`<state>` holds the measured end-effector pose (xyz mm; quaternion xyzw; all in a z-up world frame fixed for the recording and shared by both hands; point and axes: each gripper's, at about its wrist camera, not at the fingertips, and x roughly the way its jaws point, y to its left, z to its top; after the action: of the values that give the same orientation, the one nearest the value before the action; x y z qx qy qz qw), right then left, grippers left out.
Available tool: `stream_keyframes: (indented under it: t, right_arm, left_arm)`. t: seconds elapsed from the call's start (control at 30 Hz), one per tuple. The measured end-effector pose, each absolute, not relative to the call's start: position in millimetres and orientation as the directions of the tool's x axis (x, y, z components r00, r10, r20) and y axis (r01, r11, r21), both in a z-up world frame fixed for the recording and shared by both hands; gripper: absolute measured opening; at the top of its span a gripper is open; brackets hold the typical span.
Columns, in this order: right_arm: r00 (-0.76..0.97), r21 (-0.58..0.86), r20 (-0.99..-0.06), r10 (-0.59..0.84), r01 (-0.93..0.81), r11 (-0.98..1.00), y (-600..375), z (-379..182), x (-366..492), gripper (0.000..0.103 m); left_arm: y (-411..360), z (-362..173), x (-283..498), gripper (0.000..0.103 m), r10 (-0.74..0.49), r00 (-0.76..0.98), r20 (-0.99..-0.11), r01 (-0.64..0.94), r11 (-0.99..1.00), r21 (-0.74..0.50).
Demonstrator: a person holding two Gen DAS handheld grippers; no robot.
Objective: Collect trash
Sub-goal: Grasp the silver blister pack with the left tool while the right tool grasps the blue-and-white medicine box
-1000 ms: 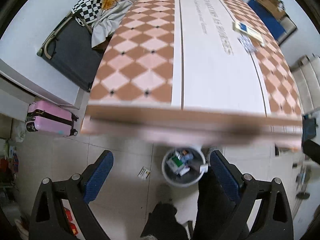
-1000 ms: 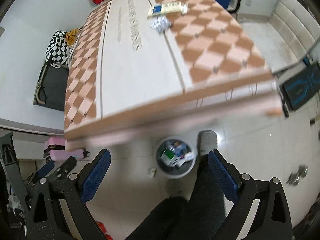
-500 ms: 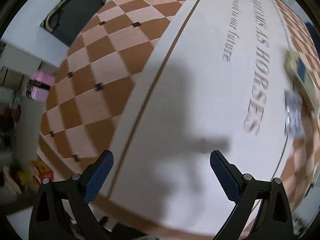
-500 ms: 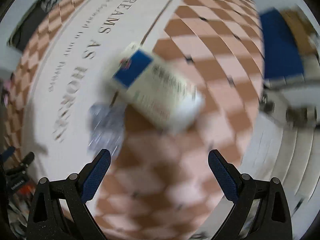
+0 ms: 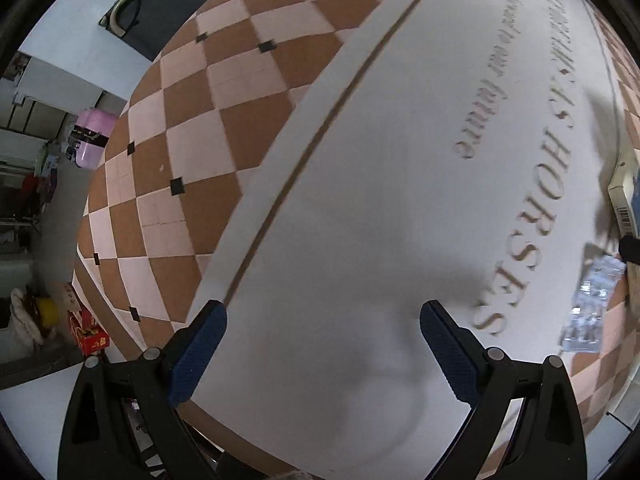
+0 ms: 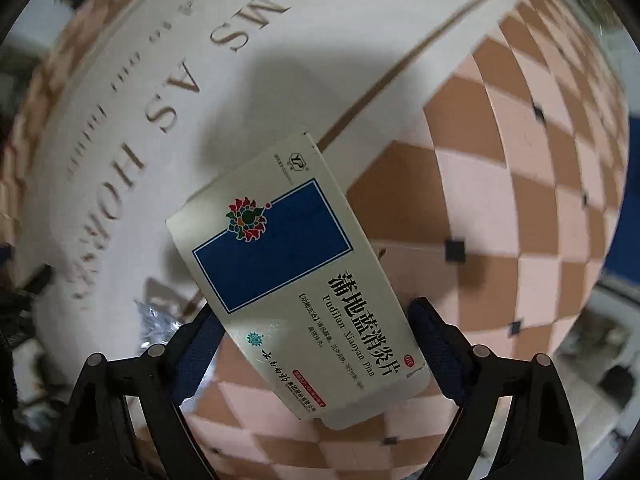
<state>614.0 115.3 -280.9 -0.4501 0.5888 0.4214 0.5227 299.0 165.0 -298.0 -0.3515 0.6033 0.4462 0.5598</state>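
A white medicine box with a blue panel [image 6: 296,276] lies flat on the checkered table. My right gripper [image 6: 312,344] is open and low over it, with a blue finger on each side of the box's near half. A crumpled clear blister pack [image 6: 156,320] lies just left of the box. In the left wrist view the blister pack [image 5: 588,304] and the box's end [image 5: 624,200] sit at the far right. My left gripper [image 5: 320,344] is open and empty above the table's white centre strip.
The long table [image 5: 192,128] has brown and pink checks beside a white lettered band. Its near edge is below my left gripper. On the floor to the left are a pink suitcase [image 5: 90,136], a dark bag [image 5: 160,20] and a red box [image 5: 90,336].
Both grippers came up from the floor-level view of the trash bin to over the tabletop. My right gripper has closed in on the medicine box, which now sits between its fingers.
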Motion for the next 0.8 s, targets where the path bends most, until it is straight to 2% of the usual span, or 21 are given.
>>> stream_keyframes:
  t: [0.13, 0.3, 0.43, 0.5, 0.6, 0.67, 0.7, 0.77, 0.8]
  right_arm:
    - [-0.05, 0.031, -0.998, -0.03, -0.887, 0.462, 71, -266, 646, 0.092]
    - [-0.066, 0.083, -0.996, 0.052, -0.656, 0.75, -17, -260, 679, 0.092]
    - [-0.06, 0.111, -0.994, 0.093, -0.524, 0.844, -59, -259, 692, 0.092]
    - [-0.057, 0.114, -0.994, 0.099, -0.498, 0.86, -61, -258, 701, 0.092]
    - [-0.058, 0.119, -0.993, 0.104, -0.481, 0.869, -67, -259, 706, 0.092]
    - [-0.056, 0.117, -0.993, 0.103, -0.485, 0.867, -76, -259, 703, 0.091]
    - [-0.056, 0.114, -0.993, 0.099, -0.486, 0.867, -77, -260, 702, 0.091]
    - [-0.077, 0.114, -0.993, 0.087, -0.493, 0.863, -64, -267, 676, 0.091]
    - [-0.095, 0.122, -0.992, 0.086, -0.493, 0.862, -57, -270, 671, 0.091]
  left_arm:
    - [155, -283, 342, 0.099, 0.07, -0.047, -0.996, -0.908, 0.413, 0.072]
    - [133, -283, 408, 0.099, -0.038, 0.06, -0.997, -0.867, 0.493, -0.071]
    - [121, -306, 446, 0.098, -0.142, 0.07, -0.987, -0.843, 0.52, -0.135]
    - [118, -313, 455, 0.097, -0.14, 0.058, -0.988, -0.835, 0.536, -0.125]
    - [112, -314, 456, 0.084, -0.073, 0.012, -0.997, -0.825, 0.563, -0.051]
    - [106, -310, 451, 0.071, -0.034, 0.012, -0.999, -0.806, 0.592, -0.03]
    - [104, -308, 449, 0.068, -0.024, 0.019, -1.0, -0.793, 0.608, -0.029]
    - [99, -304, 439, 0.054, 0.003, 0.033, -0.999, -0.738, 0.674, -0.022]
    - [97, -305, 434, 0.054, 0.002, 0.026, -1.0, -0.715, 0.699, -0.017]
